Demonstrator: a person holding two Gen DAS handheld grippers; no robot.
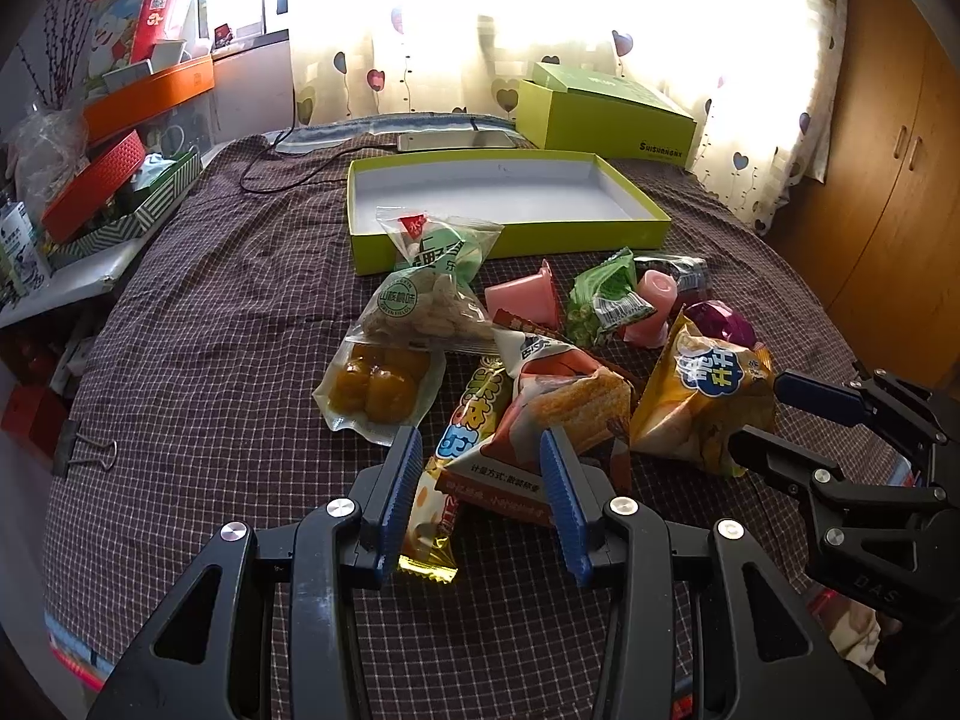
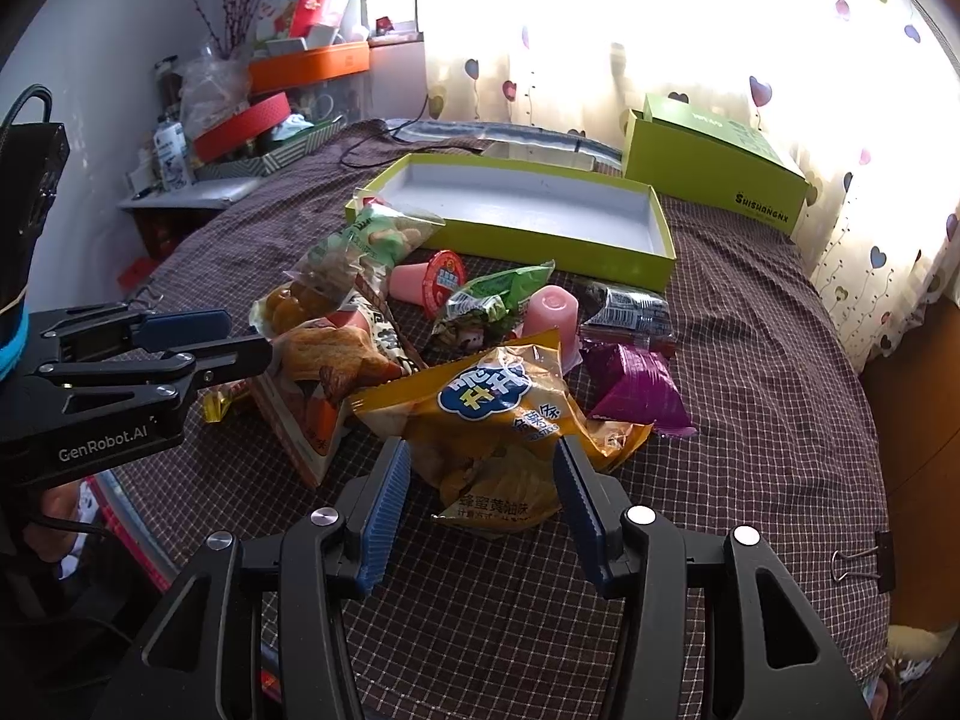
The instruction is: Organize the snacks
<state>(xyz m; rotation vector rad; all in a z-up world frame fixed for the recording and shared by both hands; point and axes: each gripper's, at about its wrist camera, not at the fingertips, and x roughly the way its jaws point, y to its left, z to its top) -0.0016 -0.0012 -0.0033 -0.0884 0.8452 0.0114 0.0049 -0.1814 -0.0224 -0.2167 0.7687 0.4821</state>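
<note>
A pile of snack packets lies on the checked bedspread in front of a shallow green box (image 1: 510, 243), which is bare inside. My left gripper (image 1: 479, 441) stands open low over the pile's near side. An orange-and-white biscuit packet (image 1: 558, 402) and a yellow stick packet (image 1: 474, 420) lie between its fingers. My right gripper (image 2: 480, 450) is open around the near end of a yellow chip bag (image 2: 492, 396), and its pads do not visibly squeeze the bag. Behind are pink jelly cups (image 1: 522, 300), a green packet (image 1: 606, 294), a purple packet (image 2: 636, 390) and a clear bag of nuts (image 1: 432, 306).
The box's green lid (image 1: 606, 120) stands by the curtain at the back. A black cable (image 1: 282, 162) crosses the far left of the bed. A cluttered side table (image 1: 120, 228) is on the left and a wooden wardrobe (image 1: 888, 180) on the right. A binder clip (image 1: 84, 450) holds the cloth's edge.
</note>
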